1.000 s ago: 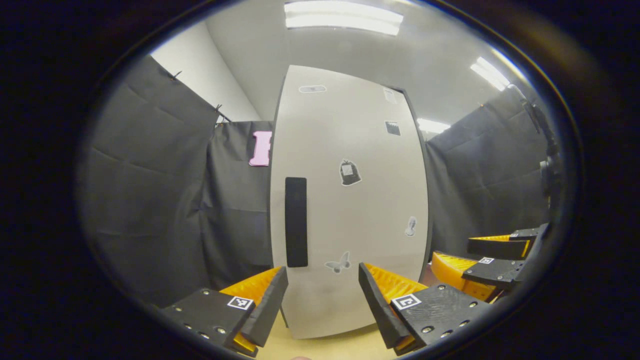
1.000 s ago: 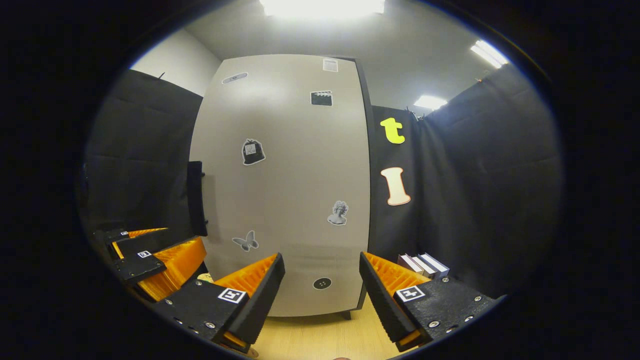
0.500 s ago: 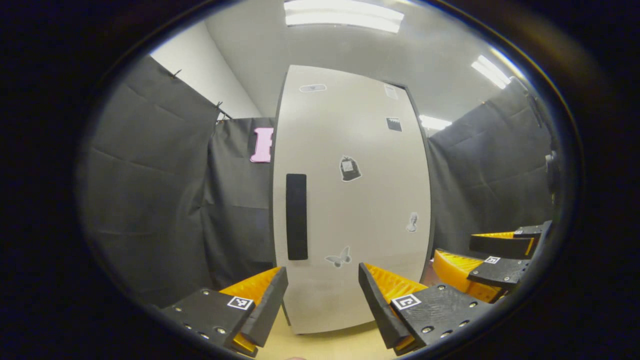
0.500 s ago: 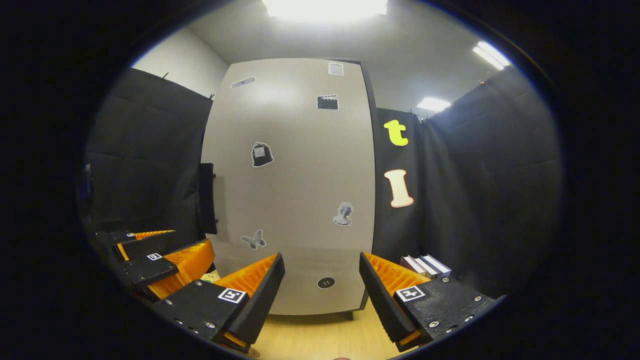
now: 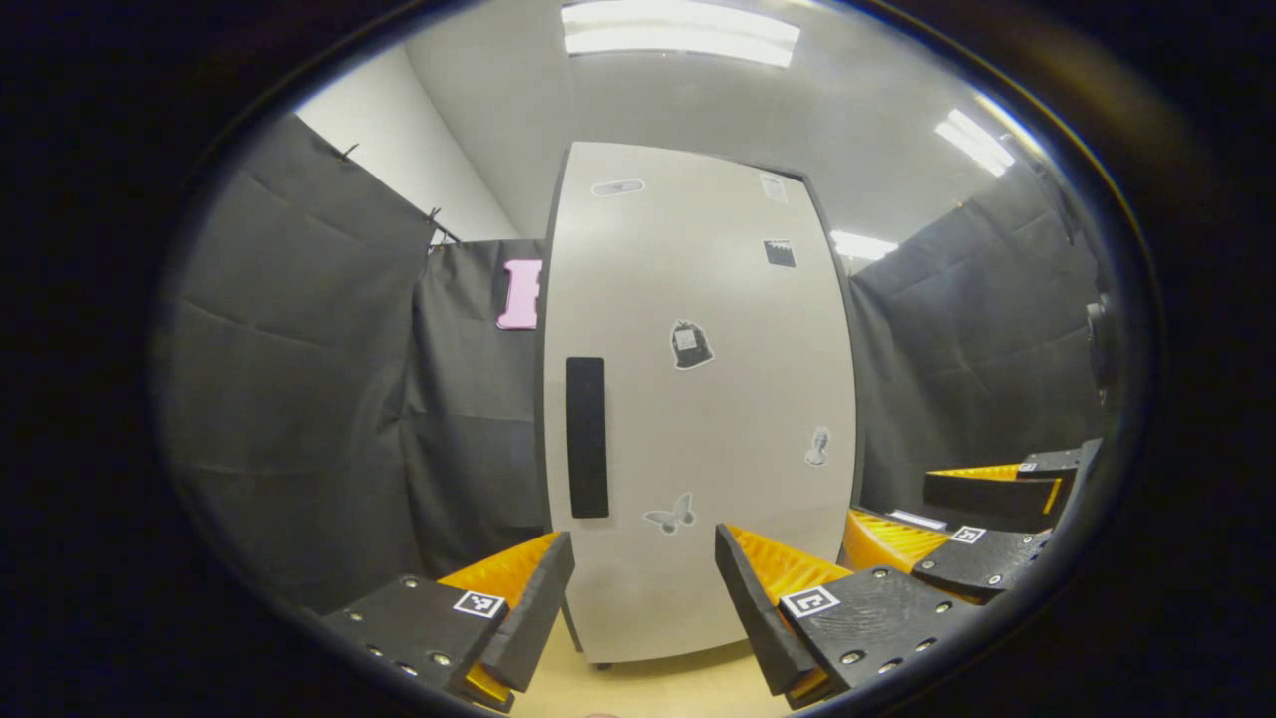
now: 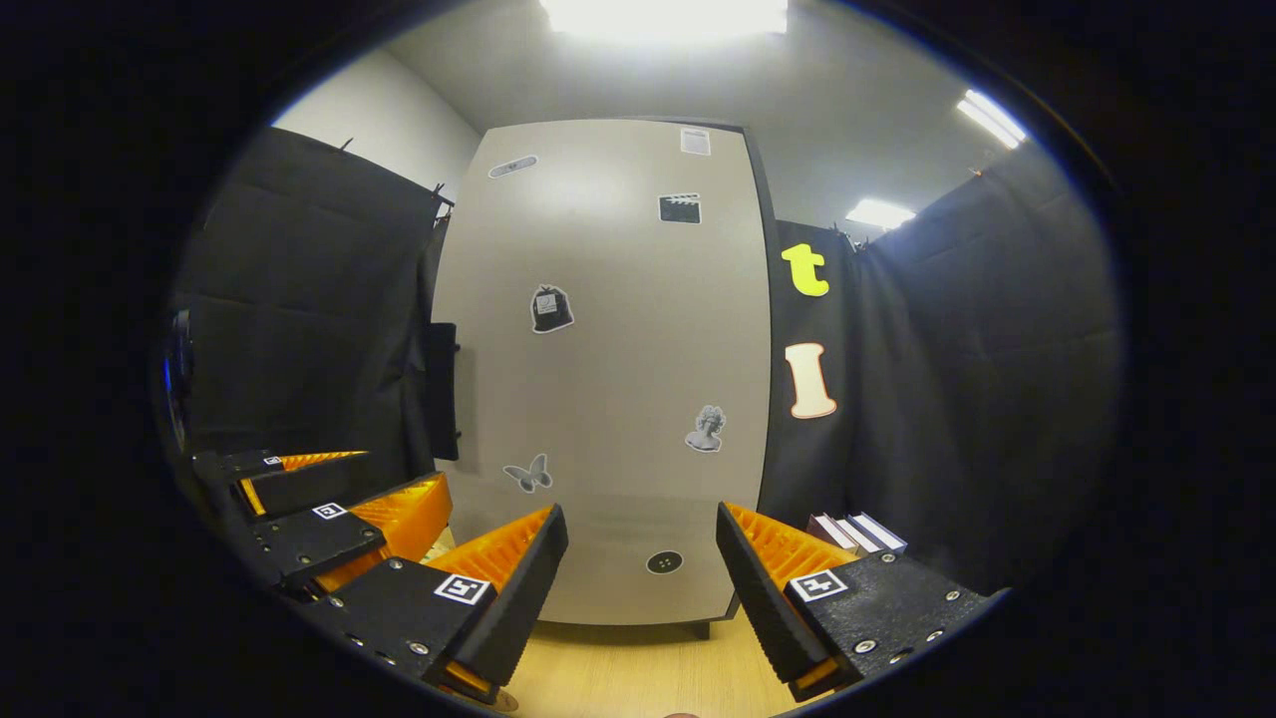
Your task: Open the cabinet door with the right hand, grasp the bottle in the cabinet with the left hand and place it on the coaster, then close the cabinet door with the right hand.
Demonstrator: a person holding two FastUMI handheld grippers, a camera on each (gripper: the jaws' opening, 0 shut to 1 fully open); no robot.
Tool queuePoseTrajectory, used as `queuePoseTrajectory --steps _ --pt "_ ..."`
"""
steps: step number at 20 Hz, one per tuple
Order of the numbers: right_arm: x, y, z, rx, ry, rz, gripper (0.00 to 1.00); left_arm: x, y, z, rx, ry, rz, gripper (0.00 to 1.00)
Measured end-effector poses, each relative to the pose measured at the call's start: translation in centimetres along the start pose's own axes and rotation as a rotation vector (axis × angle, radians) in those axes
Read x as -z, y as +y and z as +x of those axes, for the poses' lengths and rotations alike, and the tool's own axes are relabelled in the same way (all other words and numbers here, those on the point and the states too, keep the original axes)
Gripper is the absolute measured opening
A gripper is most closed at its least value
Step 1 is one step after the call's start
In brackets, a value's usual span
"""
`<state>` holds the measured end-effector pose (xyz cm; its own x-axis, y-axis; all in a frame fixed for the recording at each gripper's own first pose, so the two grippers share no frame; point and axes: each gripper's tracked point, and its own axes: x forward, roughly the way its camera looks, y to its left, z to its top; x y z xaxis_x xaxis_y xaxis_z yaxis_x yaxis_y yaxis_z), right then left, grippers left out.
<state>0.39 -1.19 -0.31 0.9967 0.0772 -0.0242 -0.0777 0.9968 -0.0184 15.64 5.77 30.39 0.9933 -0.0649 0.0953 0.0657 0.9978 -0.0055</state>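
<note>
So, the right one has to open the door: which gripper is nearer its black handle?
Left, I think. The left gripper faces the handle just below it; the right gripper sits off toward the hinge side.

The cabinet door [image 5: 698, 399] at frame centre is pale grey-beige, dotted with black-and-grey stickers: a butterfly [image 5: 669, 516], a bust [image 6: 705, 429], a clapperboard [image 6: 679, 207]. Its handle [image 5: 586, 437] is black. The tabletop [image 6: 618, 668] below is light wood-grain.
</note>
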Motion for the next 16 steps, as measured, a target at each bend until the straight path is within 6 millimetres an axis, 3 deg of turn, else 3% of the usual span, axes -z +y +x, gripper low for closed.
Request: queuePoseTrajectory --steps 15,16 --pt "0.67 -0.46 -0.78 0.022 0.019 0.012 0.94 0.32 -0.33 -0.06 -0.018 0.014 -0.038 0.88" --pt "0.78 -0.47 -0.73 0.023 0.020 0.013 0.93 0.34 -0.29 -0.08 -0.019 0.016 -0.037 0.84"
